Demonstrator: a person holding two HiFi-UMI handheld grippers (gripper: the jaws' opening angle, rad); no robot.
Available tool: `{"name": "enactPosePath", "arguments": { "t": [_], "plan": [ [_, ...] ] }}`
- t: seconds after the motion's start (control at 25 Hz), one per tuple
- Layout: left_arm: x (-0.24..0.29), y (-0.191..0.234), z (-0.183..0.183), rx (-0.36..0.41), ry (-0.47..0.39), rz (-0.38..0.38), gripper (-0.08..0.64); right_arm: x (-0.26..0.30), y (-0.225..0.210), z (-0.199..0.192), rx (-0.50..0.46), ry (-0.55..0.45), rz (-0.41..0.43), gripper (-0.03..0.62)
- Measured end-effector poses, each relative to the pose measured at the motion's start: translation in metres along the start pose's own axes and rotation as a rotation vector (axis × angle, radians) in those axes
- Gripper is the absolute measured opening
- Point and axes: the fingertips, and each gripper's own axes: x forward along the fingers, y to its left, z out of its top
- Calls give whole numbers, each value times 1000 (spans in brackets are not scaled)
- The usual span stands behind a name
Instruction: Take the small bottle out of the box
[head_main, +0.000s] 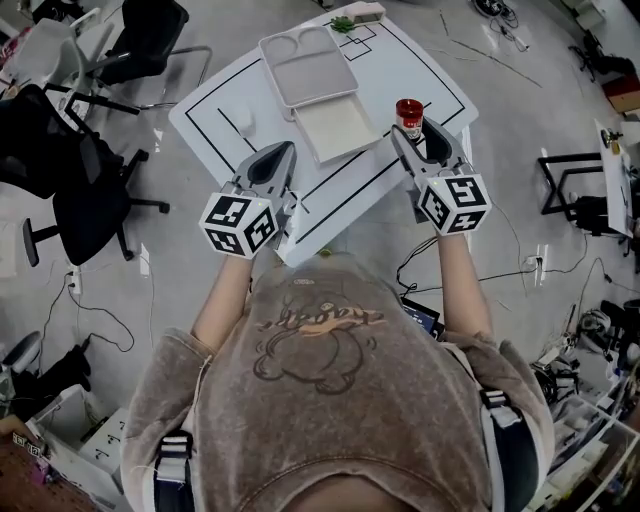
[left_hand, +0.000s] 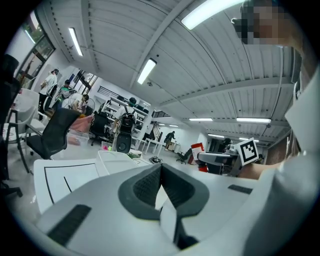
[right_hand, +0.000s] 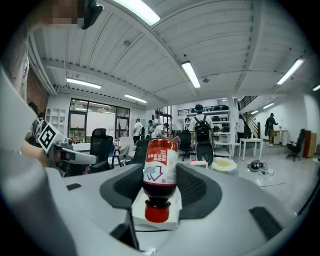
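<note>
My right gripper (head_main: 420, 135) is shut on the small bottle (head_main: 409, 113) and holds it above the right part of the white table (head_main: 430, 70). In the right gripper view the bottle (right_hand: 161, 160), dark with a red label, lies between the pads with its red cap (right_hand: 157, 212) towards the camera. The open white box (head_main: 335, 128) lies at the table's middle, its lid (head_main: 305, 62) behind it, left of the bottle. My left gripper (head_main: 283, 152) is shut on nothing near the table's front edge; in the left gripper view its pads (left_hand: 150, 182) meet.
A small white object (head_main: 243, 120) lies on the table's left part, and a green thing (head_main: 343, 22) at its far edge. Black office chairs (head_main: 70, 170) stand to the left. Cables and gear (head_main: 600, 330) lie on the floor at the right.
</note>
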Motion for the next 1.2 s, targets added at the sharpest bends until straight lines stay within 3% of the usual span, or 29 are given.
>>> {"name": "enactPosePath", "arguments": {
  "t": [0.44,1.2],
  "plan": [
    [4,-6,-1,-5,-1,-6,8,-38,4,-34,224,-75,-35,215],
    [-2,-8,-11,-17,4,15,8,-36,18,-96,338,-19,-6,215]
  ]
}}
